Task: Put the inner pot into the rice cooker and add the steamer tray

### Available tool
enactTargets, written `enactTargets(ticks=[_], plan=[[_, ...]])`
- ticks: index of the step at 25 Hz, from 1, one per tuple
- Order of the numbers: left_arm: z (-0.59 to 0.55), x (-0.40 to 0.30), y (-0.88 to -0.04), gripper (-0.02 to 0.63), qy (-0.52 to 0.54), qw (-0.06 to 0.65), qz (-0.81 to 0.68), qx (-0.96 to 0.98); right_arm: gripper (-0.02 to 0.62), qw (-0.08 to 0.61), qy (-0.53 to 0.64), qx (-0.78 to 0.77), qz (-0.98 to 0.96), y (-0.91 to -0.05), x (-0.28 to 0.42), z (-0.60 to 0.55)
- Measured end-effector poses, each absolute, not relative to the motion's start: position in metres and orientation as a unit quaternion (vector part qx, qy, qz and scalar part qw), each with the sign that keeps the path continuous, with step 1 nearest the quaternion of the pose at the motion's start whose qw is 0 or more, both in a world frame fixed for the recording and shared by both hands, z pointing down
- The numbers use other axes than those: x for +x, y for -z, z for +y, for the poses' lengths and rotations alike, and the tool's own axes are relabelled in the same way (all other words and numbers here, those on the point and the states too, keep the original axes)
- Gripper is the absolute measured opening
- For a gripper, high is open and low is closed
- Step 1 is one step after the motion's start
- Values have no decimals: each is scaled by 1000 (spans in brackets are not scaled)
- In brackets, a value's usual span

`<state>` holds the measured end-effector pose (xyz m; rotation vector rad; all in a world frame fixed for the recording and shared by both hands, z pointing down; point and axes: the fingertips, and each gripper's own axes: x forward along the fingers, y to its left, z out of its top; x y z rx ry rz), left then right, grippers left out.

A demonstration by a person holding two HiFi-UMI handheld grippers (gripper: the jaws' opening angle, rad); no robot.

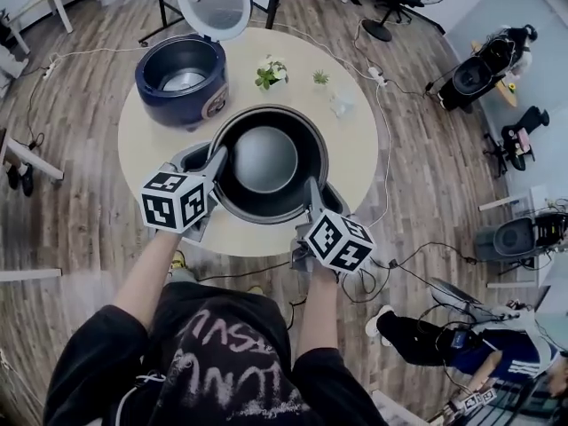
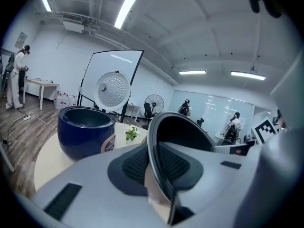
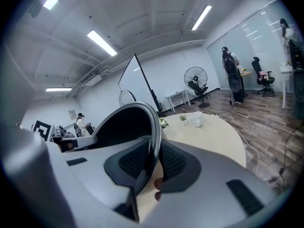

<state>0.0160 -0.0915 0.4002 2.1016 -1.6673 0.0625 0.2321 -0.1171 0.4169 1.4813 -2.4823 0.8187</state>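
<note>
1. Inner pot (image 1: 266, 162): dark, round and upright, with its opening facing up. It is carried between the two grippers over the near half of the round tabletop (image 1: 355, 140).
2. Left gripper (image 1: 217, 160): the fingers (image 2: 137, 163) are nearly together and clamp the pot's thin rim on its left side. One ribbed pad is inside the wall and the other is outside.
3. Right gripper (image 1: 312, 189): the fingers (image 3: 173, 163) are likewise narrowly spaced. They pinch the rim on the near right side, with a pad on each face of the wall.
4. Rice cooker (image 1: 182, 82): the blue body stands on the far left of the tabletop. Its lid (image 1: 215, 3) is raised and the cavity is open. The pot is near it, on its near right side, and does not touch it.
5. Two small potted plants (image 1: 272, 72) stand on the tabletop beyond the pot.
</note>
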Motion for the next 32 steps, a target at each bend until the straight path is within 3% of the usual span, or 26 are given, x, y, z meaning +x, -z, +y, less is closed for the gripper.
enactTargets(ticks=[20, 32], plan=[[-67, -162, -373, 72, 8, 237, -518, 822, 77, 57, -235, 579, -779, -372, 56, -49], [-68, -182, -368, 71, 20, 241, -512, 824, 79, 62, -232, 582, -777, -365, 37, -48]])
